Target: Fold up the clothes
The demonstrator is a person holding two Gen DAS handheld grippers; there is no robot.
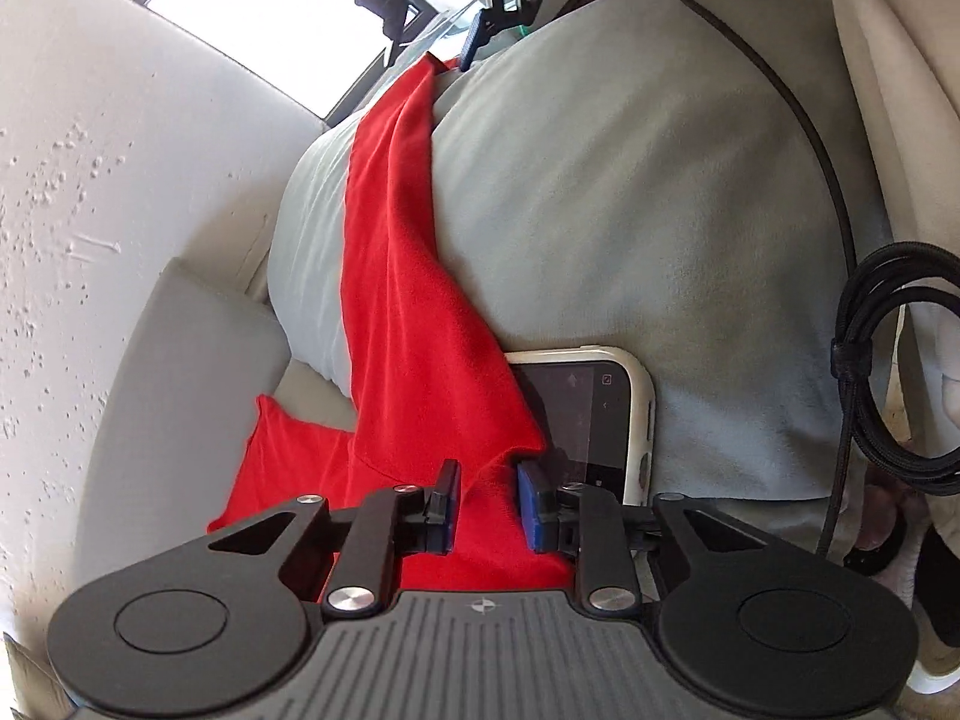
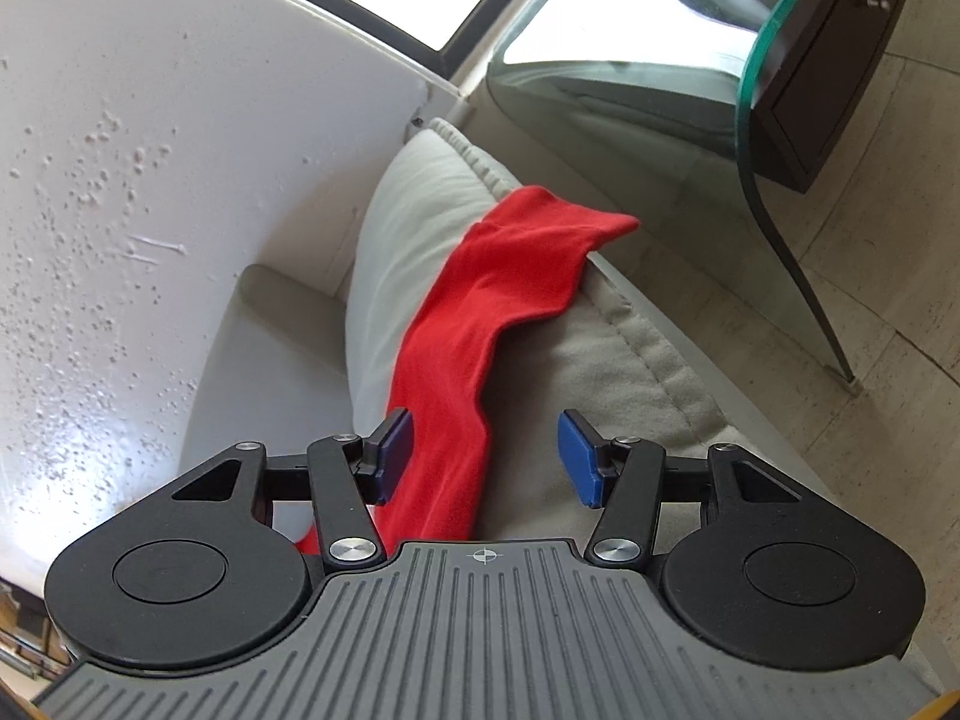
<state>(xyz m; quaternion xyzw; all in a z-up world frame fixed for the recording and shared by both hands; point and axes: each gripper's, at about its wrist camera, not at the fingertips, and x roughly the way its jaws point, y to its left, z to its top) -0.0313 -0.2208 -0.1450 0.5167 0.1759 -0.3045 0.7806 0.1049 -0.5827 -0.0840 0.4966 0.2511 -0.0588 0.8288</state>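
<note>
A red garment (image 1: 414,324) lies draped in a long strip over a pale grey sofa cushion (image 1: 630,210). My left gripper (image 1: 489,501) is shut on a bunched fold at its near end. In the right wrist view the same red garment (image 2: 474,324) runs over the cushion (image 2: 606,372) with its far end hanging off the edge. My right gripper (image 2: 486,459) is open, its blue pads either side of the cloth, not touching it. The right gripper also shows at the top of the left wrist view (image 1: 474,42), near the garment's far end.
A white phone (image 1: 594,420) lies on the cushion beside my left gripper. A black coiled cable (image 1: 894,372) hangs at the right. A white wall (image 2: 150,180) stands left. A glass-topped table (image 2: 798,60) stands on the tiled floor at the right.
</note>
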